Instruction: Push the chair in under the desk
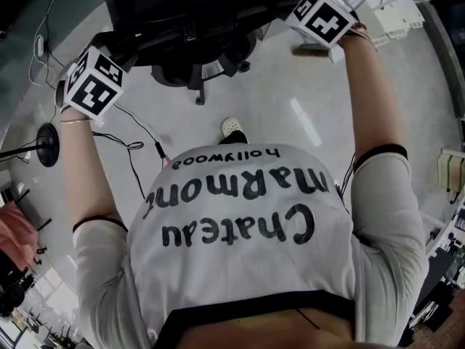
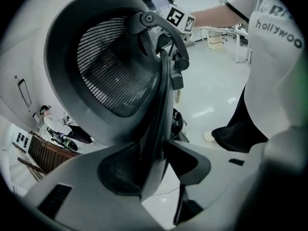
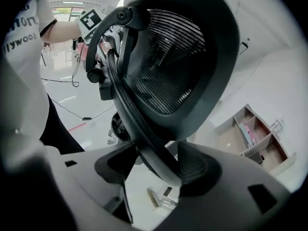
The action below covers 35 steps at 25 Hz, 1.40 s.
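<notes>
Above glossy floor [image 1: 290,93], left gripper [image 2: 153,146] and right gripper [image 3: 157,144] jaws clamp the chair [image 1: 189,6] (mesh-backed).

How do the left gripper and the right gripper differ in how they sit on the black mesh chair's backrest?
The left gripper straddles the left edge of the backrest, the right gripper its right edge. The rim stands almost upright between the left gripper's jaws but slants across the right gripper's. In the head view the right gripper sits higher than the left gripper. Both have the rim between their jaws.
</notes>
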Available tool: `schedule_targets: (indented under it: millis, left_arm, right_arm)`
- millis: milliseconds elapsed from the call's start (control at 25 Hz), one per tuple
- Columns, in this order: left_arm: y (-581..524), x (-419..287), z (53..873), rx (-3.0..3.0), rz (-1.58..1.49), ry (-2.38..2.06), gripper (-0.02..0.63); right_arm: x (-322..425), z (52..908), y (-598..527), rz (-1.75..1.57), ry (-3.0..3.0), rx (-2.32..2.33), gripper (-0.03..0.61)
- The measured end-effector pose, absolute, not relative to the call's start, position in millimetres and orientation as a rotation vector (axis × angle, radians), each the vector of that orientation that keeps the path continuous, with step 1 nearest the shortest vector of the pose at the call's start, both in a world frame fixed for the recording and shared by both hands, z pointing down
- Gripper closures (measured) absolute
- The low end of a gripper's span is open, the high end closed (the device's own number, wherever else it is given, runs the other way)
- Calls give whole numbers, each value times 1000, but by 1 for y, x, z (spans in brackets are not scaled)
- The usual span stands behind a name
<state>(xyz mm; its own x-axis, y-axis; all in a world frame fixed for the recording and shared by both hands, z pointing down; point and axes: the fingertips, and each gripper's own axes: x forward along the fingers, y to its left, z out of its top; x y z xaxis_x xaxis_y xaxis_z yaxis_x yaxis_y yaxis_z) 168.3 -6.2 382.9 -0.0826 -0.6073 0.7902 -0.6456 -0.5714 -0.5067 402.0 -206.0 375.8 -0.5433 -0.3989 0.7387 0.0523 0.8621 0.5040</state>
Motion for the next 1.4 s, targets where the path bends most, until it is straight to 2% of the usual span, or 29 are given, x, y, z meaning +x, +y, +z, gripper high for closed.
schedule_targets:
  millis: [400, 960, 1200, 1400]
  left_arm:
    - [-40, 143, 401, 1942, 1783, -1398, 382]
    - [-46, 123, 406, 2071, 1793, -1284, 370]
    - [-60, 49, 395, 2126, 1821, -1198, 364]
    - [-134, -69, 405, 2378, 1863, -1250, 359]
  right_arm:
    - [411, 387, -190, -548, -2174, 396, 307]
    - [395, 395, -180, -502, -2150, 329, 308]
    - [332, 381, -168, -509, -2150, 384, 319]
    - [225, 395, -197, -472, -2100, 565, 319]
